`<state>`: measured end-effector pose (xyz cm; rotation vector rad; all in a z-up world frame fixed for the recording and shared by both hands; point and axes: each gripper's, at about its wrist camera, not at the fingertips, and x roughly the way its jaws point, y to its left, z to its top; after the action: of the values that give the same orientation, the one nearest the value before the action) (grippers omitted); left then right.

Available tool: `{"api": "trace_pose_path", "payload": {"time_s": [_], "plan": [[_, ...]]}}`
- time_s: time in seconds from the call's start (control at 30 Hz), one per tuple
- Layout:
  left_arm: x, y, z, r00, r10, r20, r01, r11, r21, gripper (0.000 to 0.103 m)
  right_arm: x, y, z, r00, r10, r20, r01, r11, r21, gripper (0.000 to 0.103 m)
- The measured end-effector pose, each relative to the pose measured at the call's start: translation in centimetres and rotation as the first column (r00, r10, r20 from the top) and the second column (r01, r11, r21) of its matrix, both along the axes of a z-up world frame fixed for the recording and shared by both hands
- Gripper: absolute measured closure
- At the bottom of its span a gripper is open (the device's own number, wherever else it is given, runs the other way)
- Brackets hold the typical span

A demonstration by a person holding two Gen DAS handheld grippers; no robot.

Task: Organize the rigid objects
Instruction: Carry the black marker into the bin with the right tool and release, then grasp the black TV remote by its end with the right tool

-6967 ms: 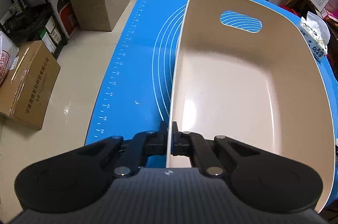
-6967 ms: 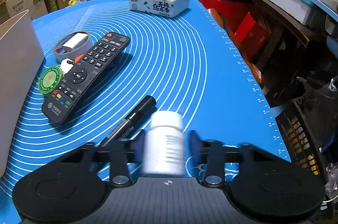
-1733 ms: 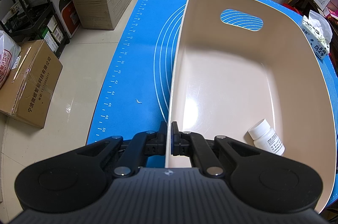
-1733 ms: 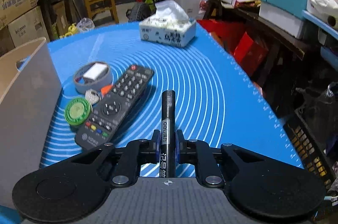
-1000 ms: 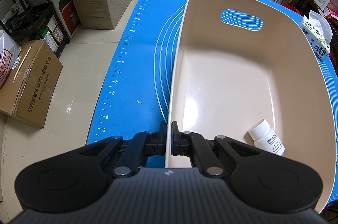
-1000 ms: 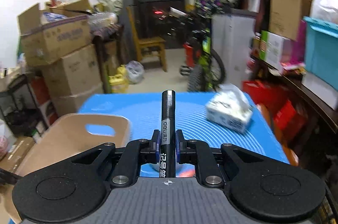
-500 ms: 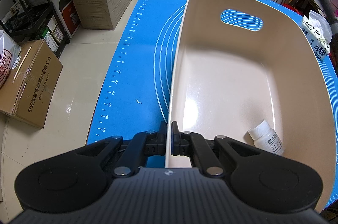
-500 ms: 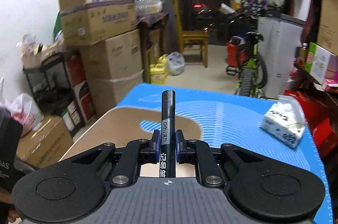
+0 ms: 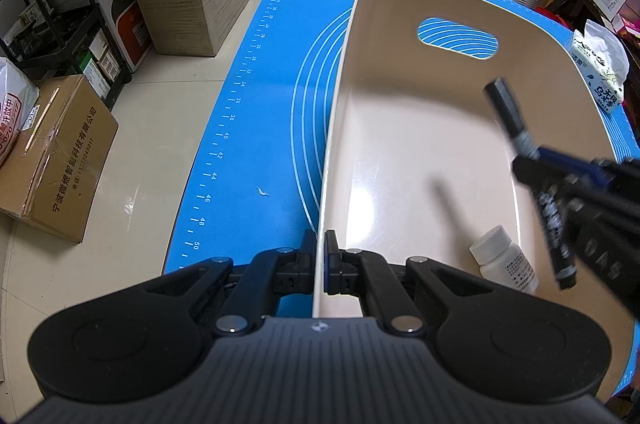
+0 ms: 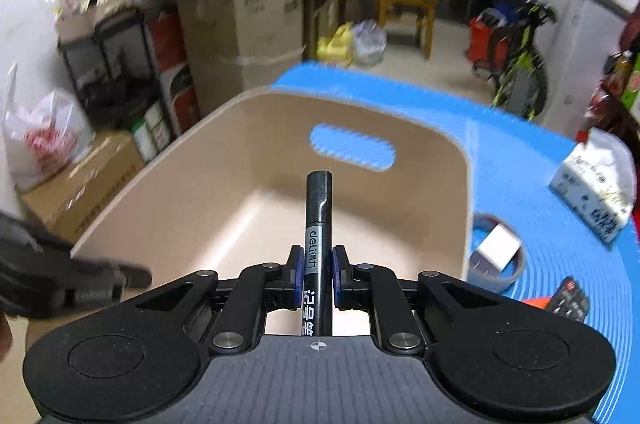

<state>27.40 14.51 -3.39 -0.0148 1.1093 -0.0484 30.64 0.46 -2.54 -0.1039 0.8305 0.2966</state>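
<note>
Beige bin sits upright on the blue surface, filling the centre and right of the left wrist view, its oval handle cut-out at the far wall. Down in its lower right corner lies a small white bottle on its side, cap pointing upper left. And there's the black marker, lettered barrel, held in the air above the bin's open top, pointing toward the far wall, dead centre of the right wrist view.
</note>
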Motion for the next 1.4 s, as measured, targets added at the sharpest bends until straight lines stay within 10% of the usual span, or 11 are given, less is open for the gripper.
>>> {"api": "trace_pose_path", "payload": {"time_s": [0.1, 0.37, 0.67, 1.4], "plan": [[0.0, 0.0, 0.0, 1.000, 0.000, 0.000, 0.000, 1.000, 0.000, 0.099, -0.1, -0.3, -0.4, 1.000, -0.013, -0.007, 0.013, 1.000, 0.005, 0.078], [0.0, -0.1, 0.0, 1.000, 0.001, 0.000, -0.001, 1.000, -0.002, 0.099, -1.2, -2.8, 2.3, 0.995, -0.054, 0.083, 0.047, 0.996, 0.076, 0.035], [0.0, -0.1, -0.1, 1.000, 0.001, 0.000, -0.001, 1.000, -0.003, 0.099, -2.0, -8.5, 5.1, 0.971, -0.184, 0.154, 0.167, 0.979, 0.122, 0.020], [0.0, 0.1, -0.2, 1.000, 0.003, -0.001, -0.003, 1.000, -0.007, 0.098, -2.8, -19.4, -3.7, 0.891, -0.453, -0.023, 0.454, 0.888, 0.074, 0.018]]}}
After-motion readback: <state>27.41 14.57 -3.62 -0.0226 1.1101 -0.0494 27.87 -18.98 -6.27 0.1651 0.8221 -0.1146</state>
